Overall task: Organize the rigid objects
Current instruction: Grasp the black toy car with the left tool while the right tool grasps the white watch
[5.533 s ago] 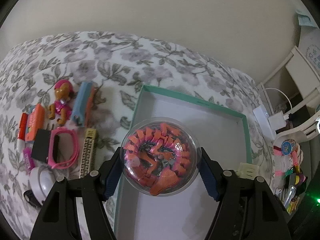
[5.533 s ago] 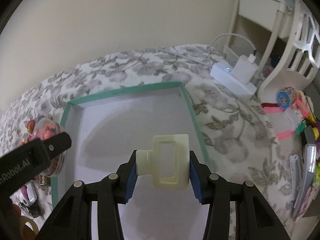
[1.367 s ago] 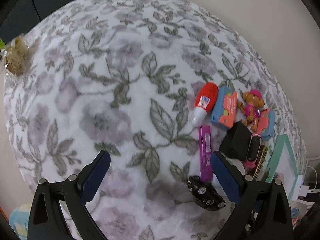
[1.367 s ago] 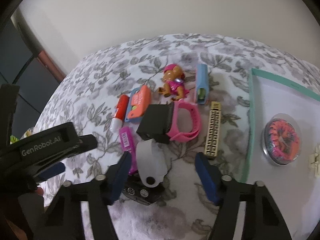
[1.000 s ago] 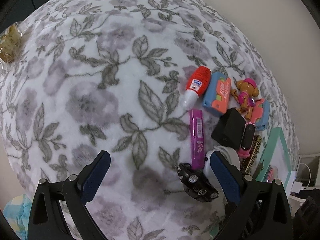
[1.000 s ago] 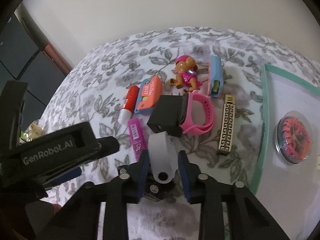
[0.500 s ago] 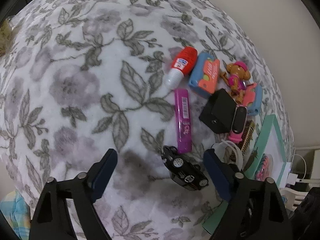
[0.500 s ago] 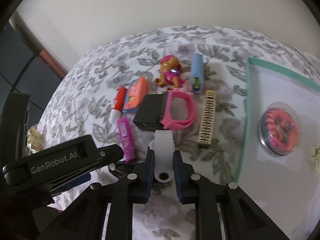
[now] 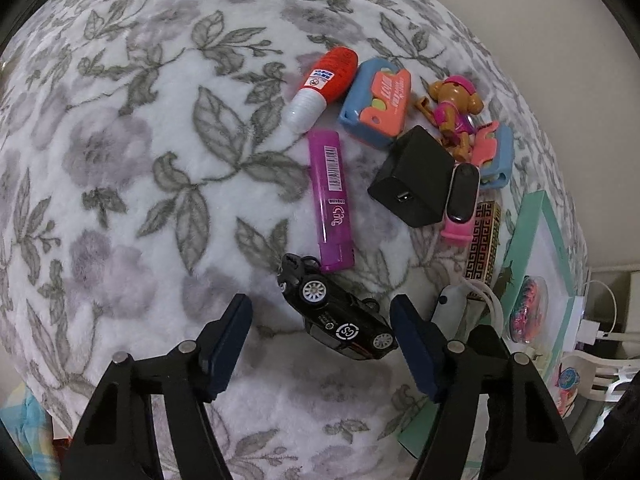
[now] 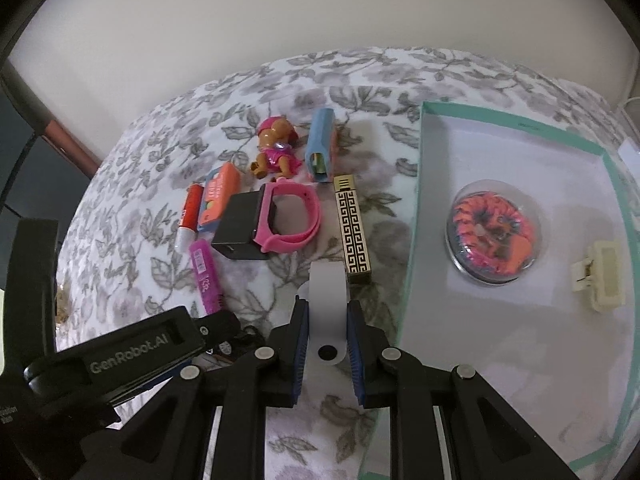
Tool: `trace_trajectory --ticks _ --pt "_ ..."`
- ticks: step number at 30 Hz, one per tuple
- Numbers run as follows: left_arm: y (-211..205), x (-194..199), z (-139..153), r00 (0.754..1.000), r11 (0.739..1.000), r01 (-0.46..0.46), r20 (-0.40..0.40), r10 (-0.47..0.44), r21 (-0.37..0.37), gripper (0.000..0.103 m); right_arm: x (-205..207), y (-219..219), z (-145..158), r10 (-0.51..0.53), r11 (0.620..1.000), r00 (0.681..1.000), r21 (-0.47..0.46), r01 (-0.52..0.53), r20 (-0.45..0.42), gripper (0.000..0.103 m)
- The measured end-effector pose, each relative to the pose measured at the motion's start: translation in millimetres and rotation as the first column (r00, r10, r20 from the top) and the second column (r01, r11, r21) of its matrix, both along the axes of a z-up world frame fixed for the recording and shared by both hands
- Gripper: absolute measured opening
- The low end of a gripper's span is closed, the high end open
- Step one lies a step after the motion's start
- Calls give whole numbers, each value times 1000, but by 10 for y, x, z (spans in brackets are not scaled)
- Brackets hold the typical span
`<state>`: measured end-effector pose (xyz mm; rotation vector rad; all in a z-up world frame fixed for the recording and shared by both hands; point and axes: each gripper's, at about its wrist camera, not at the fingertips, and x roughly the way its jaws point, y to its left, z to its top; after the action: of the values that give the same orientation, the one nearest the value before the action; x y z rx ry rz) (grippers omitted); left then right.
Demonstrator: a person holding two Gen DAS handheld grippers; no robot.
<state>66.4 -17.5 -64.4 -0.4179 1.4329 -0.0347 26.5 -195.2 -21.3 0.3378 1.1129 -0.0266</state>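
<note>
Two grippers busy: right gripper [image 10: 327, 322] clenched on a white oblong thing [image 10: 327, 292], left gripper [image 9: 320, 334] closing w/ nothing touched yet; black toy car [image 9: 336, 316] on the bed sits diagonally between its fingers, nearer the right finger [image 9: 414, 346].

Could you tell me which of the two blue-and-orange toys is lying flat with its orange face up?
The blue-and-orange toy beside the red-capped tube. The other blue-and-orange toy, beside the dog figure, rests on its narrow edge.
</note>
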Motion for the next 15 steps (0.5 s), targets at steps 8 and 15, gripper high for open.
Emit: trace_trajectory --ticks 8,15 --pt "-101 48 -26 1000 999 14 19 -15 44 72 21 29 -43 15 1000 1000 2 -15 -11 20" --pt "-100 56 2 999 999 30 34 -31 31 51 54 49 -144 23 1000 999 22 -22 -33 20"
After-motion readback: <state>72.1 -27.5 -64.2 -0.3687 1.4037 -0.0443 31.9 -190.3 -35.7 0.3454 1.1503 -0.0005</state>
